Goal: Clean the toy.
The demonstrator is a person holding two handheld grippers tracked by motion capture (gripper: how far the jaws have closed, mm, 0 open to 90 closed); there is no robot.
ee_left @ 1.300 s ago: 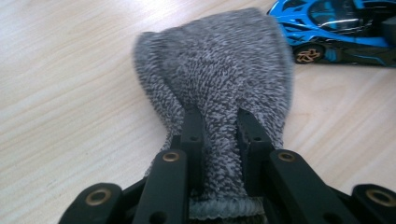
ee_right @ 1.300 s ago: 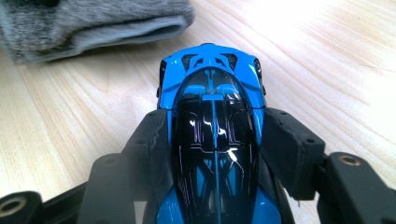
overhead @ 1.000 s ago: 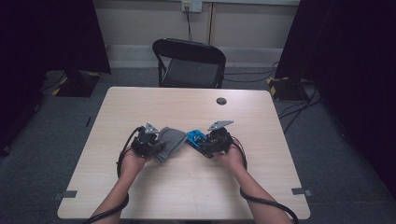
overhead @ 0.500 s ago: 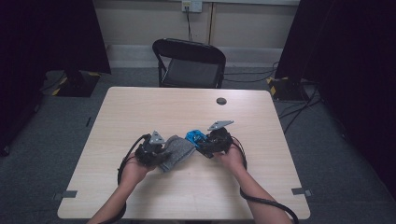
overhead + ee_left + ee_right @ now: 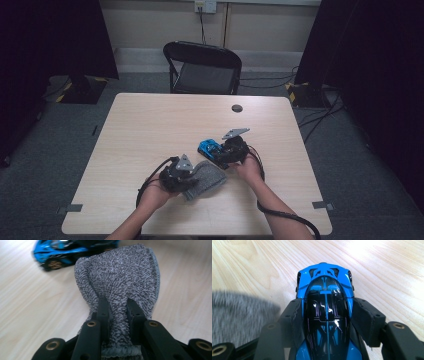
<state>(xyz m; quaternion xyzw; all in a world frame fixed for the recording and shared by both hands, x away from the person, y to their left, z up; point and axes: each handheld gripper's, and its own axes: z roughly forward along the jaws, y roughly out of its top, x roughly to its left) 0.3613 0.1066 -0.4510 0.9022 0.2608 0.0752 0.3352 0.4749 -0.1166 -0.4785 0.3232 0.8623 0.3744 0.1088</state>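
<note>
A grey knitted cloth (image 5: 206, 179) (image 5: 120, 282) lies on the wooden table (image 5: 150, 125), pinched at its near end by my left gripper (image 5: 192, 176) (image 5: 117, 312), which is shut on it. A blue and black toy car (image 5: 211, 148) (image 5: 325, 302) sits just beyond the cloth. My right gripper (image 5: 222, 155) (image 5: 327, 317) is shut on the car, one jaw against each side of its body. The car's front end (image 5: 53, 255) appears past the cloth in the left gripper view, and the cloth's edge (image 5: 239, 315) lies blurred beside the car in the right gripper view.
A small dark round disc (image 5: 237, 108) lies near the table's far edge. A black folding chair (image 5: 202, 67) stands behind the table. Cables (image 5: 150, 182) trail from both grippers toward the front edge.
My left gripper has dragged the grey cloth down and to the right, toward the front of the table, so it now lies below the car. The right gripper and car have stayed put.
</note>
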